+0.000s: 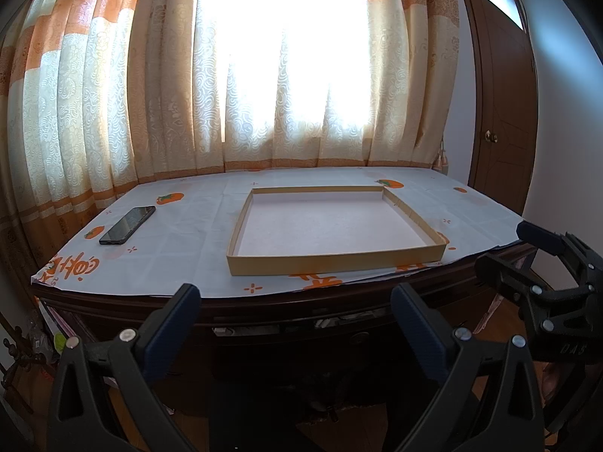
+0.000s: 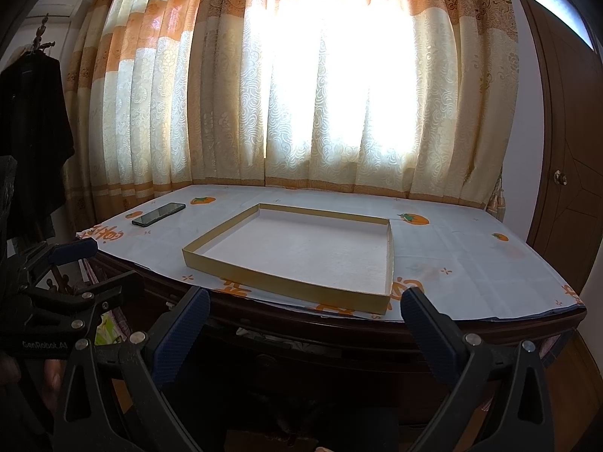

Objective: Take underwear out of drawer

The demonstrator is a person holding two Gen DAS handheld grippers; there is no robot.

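Observation:
A dark wooden drawer front [image 1: 301, 339] sits just under the table edge, in shadow; it also shows in the right wrist view as the drawer front [image 2: 301, 361]. A narrow slit [image 1: 324, 322] along its top shows pale bits that I cannot identify. No underwear is visible. My left gripper [image 1: 296, 301] hangs open in front of the drawer, with nothing between its fingers. My right gripper [image 2: 306, 301] is open too and holds nothing. Each shows in the other's view: the right gripper [image 1: 508, 252] at the table's right corner, the left gripper [image 2: 101, 263] at its left corner.
On the table's white cloth [image 1: 188, 248] with orange prints lie a shallow cardboard tray [image 1: 331, 263] and a black phone [image 1: 128, 225] at the left. Curtains [image 1: 264, 75] hang behind. A brown door [image 1: 501, 113] stands at the right, and dark clothes [image 2: 30, 132] hang at the left.

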